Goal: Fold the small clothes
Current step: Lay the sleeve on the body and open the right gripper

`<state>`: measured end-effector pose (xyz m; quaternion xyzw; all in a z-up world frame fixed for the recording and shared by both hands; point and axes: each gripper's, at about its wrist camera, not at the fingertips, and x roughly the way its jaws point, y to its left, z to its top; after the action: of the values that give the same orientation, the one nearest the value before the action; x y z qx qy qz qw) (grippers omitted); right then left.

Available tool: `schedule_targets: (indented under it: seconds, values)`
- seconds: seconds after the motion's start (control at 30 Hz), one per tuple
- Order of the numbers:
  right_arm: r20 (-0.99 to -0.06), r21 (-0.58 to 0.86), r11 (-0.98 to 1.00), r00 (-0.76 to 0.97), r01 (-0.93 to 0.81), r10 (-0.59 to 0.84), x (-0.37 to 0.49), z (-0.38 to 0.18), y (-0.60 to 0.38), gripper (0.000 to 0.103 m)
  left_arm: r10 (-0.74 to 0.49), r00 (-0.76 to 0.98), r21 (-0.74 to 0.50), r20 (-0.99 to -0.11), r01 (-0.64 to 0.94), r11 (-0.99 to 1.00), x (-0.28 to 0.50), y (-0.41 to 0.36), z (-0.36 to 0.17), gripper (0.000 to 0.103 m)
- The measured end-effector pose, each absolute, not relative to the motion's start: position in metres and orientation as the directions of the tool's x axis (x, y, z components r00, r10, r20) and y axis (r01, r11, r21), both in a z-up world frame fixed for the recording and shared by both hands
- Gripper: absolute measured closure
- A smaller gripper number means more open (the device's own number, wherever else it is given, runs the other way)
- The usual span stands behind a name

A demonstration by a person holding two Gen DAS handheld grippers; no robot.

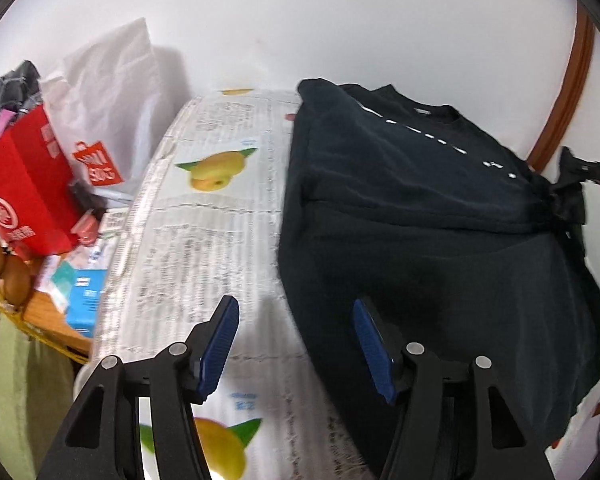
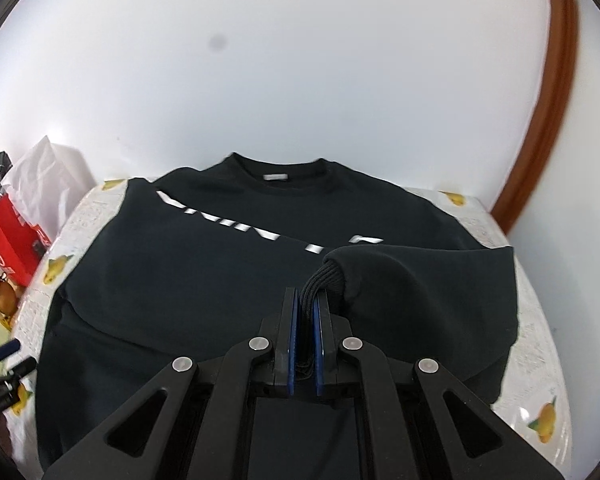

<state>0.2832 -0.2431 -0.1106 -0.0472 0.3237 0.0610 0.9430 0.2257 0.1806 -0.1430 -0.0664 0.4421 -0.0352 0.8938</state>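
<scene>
Across the table (image 2: 540, 320), which is covered in a white cloth printed with yellow fruit and text, we see a black sweatshirt (image 2: 204, 272) lying chest up, its collar toward the far edge by the white wall and white lettering running across the chest. Our right gripper (image 2: 305, 304) has its blue pads pressed together on the ribbed cuff (image 2: 320, 278) of one sleeve, which is lifted and drawn in over the body from the table's right edge. Our left gripper (image 1: 296, 320) hovers at the sweatshirt's left edge, jaws spread, nothing between them: one blue pad sits over the printed cloth, the other over the black fabric. Off the table's left edge we see a red paper bag (image 1: 24, 188), a white plastic bag (image 1: 108, 92) and a blue box (image 1: 84, 300).
</scene>
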Motion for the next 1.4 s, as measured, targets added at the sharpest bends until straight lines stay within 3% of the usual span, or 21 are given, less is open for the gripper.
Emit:
schedule_targets:
  seconds: [0.67,1.07,1.23,1.4]
  values:
    - [-0.619,-0.006,0.960,0.755,-0.281,0.217,0.314,-0.124,-0.167,0.096,-0.150,0.619,-0.176,-0.771,0.020,0.984,0.252,0.175,-0.140,0.046]
    - [-0.604,0.117,0.888,0.678,-0.445,0.420,0.330,-0.137,-0.125,0.096,-0.155,0.636,-0.192,-0.756,0.011,0.981,0.260,0.166,-0.128,0.046]
    - [-0.608,0.115,0.870,0.659,-0.479,0.443,0.325,-0.140,-0.118,0.087,-0.150,0.632,-0.176,-0.760,0.022,0.984,0.262,0.158,-0.125,0.046]
    - [-0.593,0.109,0.901,0.700,-0.419,0.398,0.316,-0.131,-0.172,0.077,-0.166,0.642,-0.178,-0.749,0.047,0.983,0.276,0.141,-0.119,0.046]
